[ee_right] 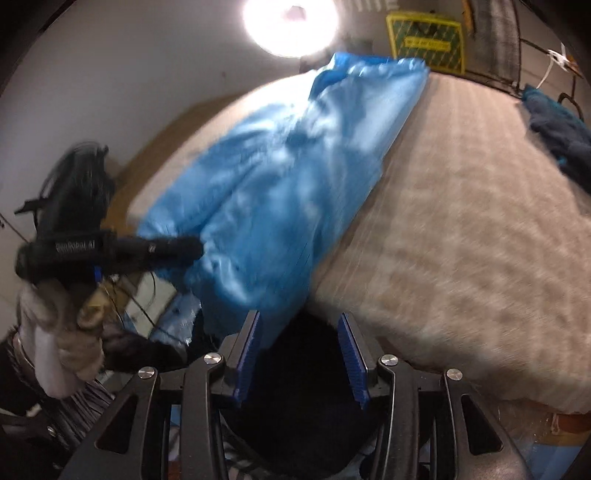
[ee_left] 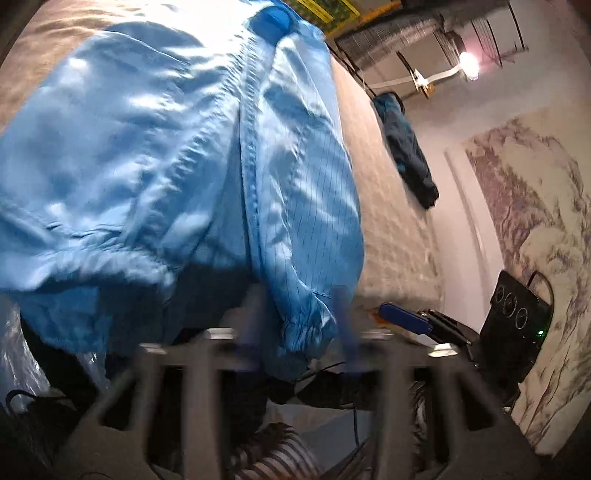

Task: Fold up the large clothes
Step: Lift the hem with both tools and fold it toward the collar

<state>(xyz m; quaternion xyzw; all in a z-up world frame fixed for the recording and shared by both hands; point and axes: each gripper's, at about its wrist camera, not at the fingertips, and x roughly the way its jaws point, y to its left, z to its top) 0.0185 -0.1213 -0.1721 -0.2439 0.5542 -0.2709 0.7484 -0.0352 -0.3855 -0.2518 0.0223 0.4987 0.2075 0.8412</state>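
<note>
A large light-blue garment (ee_left: 166, 166) lies lengthwise on a beige bed (ee_left: 391, 206), its near end hanging over the front edge. In the right wrist view the same garment (ee_right: 280, 184) bunches where the narrow black tip of my left gripper (ee_right: 195, 247) meets it; the tip looks shut on the cloth. In its own view my left gripper (ee_left: 299, 332) is smeared by blur, with a cuffed hem between the fingers. My right gripper (ee_right: 301, 354) is open at the bed's front edge, just below the hanging hem. Its blue pads (ee_right: 251, 354) touch no cloth.
A dark blue garment (ee_right: 561, 136) lies crumpled at the bed's (ee_right: 461, 221) far right edge. A gloved hand (ee_right: 74, 332) holds the left gripper. A black device with three dials (ee_left: 517, 314) sits on the patterned floor. A bright lamp (ee_right: 291, 22) and a yellow-green bag (ee_right: 424, 40) stand beyond the bed.
</note>
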